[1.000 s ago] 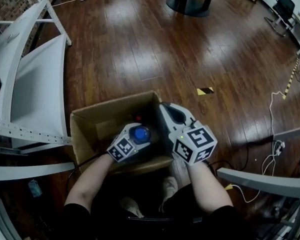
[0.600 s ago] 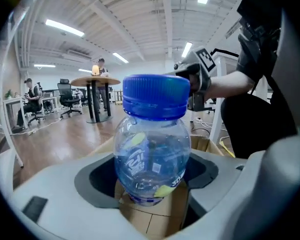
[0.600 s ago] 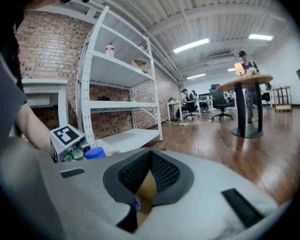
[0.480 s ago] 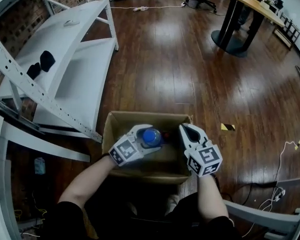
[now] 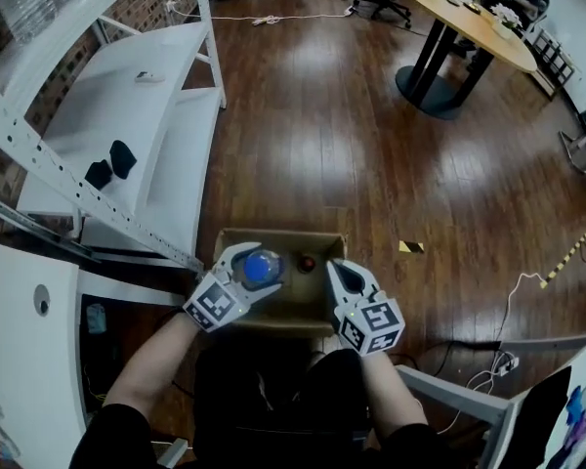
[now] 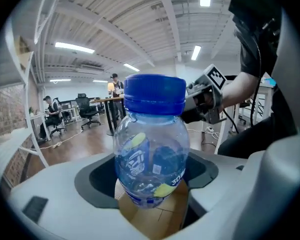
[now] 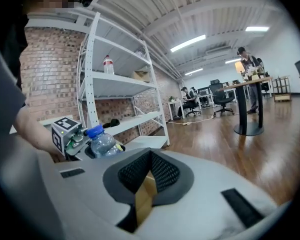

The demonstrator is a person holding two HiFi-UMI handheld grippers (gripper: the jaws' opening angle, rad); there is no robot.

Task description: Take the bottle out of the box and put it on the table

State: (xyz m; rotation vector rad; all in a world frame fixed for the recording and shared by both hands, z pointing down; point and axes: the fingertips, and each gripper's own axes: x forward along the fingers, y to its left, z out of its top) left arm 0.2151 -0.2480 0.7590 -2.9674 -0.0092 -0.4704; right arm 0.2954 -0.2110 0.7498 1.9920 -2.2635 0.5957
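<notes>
We see a dark wooden floor [image 5: 322, 115] carrying an open cardboard box [image 5: 293, 237] beneath the right hand-held gripper [image 5: 344, 274]. A yellow-black tape piece [image 5: 410, 247] lies to that gripper's right, and white shelving [image 5: 137, 76] stands far left.

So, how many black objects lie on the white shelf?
2. One black object lies beside the other on the white shelf, left of the box; more may be hidden.

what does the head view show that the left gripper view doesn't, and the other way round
Head view only: the box's full outline, with a red cap inside it. Left gripper view only: the label and the ceiling lights. Both: the blue-capped bottle clamped in the left tool, plus the right tool.
</notes>
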